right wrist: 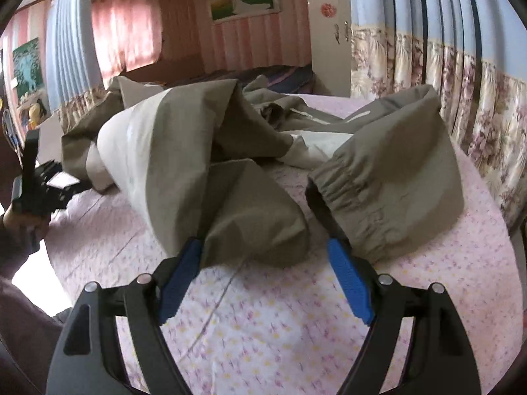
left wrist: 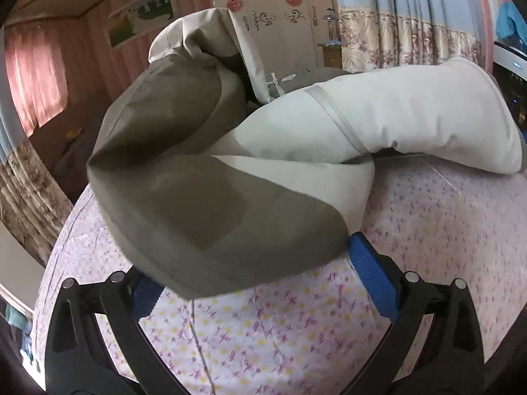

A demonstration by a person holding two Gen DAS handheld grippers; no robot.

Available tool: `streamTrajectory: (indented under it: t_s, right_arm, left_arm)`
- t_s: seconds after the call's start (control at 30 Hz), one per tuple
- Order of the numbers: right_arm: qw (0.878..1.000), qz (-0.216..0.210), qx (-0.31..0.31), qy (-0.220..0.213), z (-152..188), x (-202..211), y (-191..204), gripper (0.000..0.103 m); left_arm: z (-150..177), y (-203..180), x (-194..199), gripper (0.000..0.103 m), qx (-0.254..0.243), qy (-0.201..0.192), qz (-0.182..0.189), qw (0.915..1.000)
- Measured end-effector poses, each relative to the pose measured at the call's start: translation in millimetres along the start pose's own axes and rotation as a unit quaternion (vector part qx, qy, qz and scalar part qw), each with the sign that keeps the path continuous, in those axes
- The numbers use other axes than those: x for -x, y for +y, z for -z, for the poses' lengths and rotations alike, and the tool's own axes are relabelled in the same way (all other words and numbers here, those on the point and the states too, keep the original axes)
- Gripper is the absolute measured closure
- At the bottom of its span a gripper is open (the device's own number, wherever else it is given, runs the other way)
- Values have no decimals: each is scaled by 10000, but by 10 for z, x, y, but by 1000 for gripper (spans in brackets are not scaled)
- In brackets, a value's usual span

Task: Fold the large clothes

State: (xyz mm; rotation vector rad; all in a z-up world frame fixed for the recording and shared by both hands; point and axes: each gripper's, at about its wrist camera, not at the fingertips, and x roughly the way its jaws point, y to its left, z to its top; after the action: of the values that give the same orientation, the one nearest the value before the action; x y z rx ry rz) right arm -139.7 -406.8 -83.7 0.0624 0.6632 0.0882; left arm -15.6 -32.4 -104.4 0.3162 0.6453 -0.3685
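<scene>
A large olive and cream jacket point(left wrist: 204, 177) lies crumpled on the bed. In the left wrist view my left gripper point(left wrist: 250, 260) stands wide open. An olive flap of the jacket hangs loose over its left finger and across the gap, and the pads do not press it. A cream sleeve point(left wrist: 411, 121) stretches away to the right. In the right wrist view my right gripper point(right wrist: 263, 245) is open, with a folded olive corner point(right wrist: 250, 217) lying between its blue pads point(right wrist: 349, 283). An elastic sleeve cuff point(right wrist: 349, 197) rests just beyond the right pad.
The bed wears a pink floral sheet point(right wrist: 263, 329). Flowered curtains point(right wrist: 461, 75) hang close on the right and a wardrobe point(left wrist: 280, 33) stands behind. A hand point(right wrist: 19, 220) holds the other gripper at the left edge of the right wrist view.
</scene>
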Motion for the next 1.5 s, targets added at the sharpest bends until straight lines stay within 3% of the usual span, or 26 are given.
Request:
streamTrajectory:
  t_s: [0.2, 0.37, 0.67, 0.7, 0.73, 0.77, 0.8, 0.83, 0.87, 0.97, 1.23, 1.37, 1.5]
  right_arm:
    - [9959, -29, 811, 400, 59, -68, 120, 23]
    - [9955, -68, 720, 610, 134, 43, -82, 23]
    - [9945, 364, 917, 345, -175, -434, 205, 23]
    - [9949, 336, 879, 365, -220, -499, 210, 30]
    - [9956, 246, 791, 431, -279, -588, 206, 50]
    - [9960, 178, 746, 461, -323, -642, 209, 57]
    - [9966, 127, 693, 431, -390, -689, 221, 73]
    - [9968, 91, 668, 433, -421, -711, 235, 82]
    - [9969, 75, 648, 442, -474, -734, 256, 83]
    - [9985, -81, 448, 304, -640, -671, 268, 88]
    - [9904, -1144, -730, -268, -1013, -78, 2, 91]
    - [9837, -1491, -861, -509, -1072, 204, 1, 92]
    - [9746, -1839, -1038, -748, -1067, 470, 3, 92]
  left_arm:
    - [-159, -31, -168, 3, 42, 126, 52, 9999]
    - [-248, 59, -216, 3, 273, 114, 198, 9994]
    - [-534, 99, -393, 3, 572, 213, 444, 9971]
    - [-564, 128, -414, 3, 649, 247, 509, 9963]
    - [-600, 153, -447, 5, 722, 294, 570, 9953]
    - [-624, 163, -474, 12, 743, 356, 652, 9945]
    - [-643, 160, -500, 19, 755, 401, 769, 9934]
    - [-662, 148, -528, 35, 759, 365, 903, 9923]
    - [-688, 132, -562, 51, 763, 446, 1081, 9902]
    - [-745, 94, -570, 77, 659, 555, 1350, 9871]
    - [-1075, 303, 55, 87, 635, 37, 1584, 9853]
    - [-1207, 338, 419, 93, 475, -223, 1469, 9878]
    - [-1214, 418, 704, 94, 414, -329, 1392, 9889]
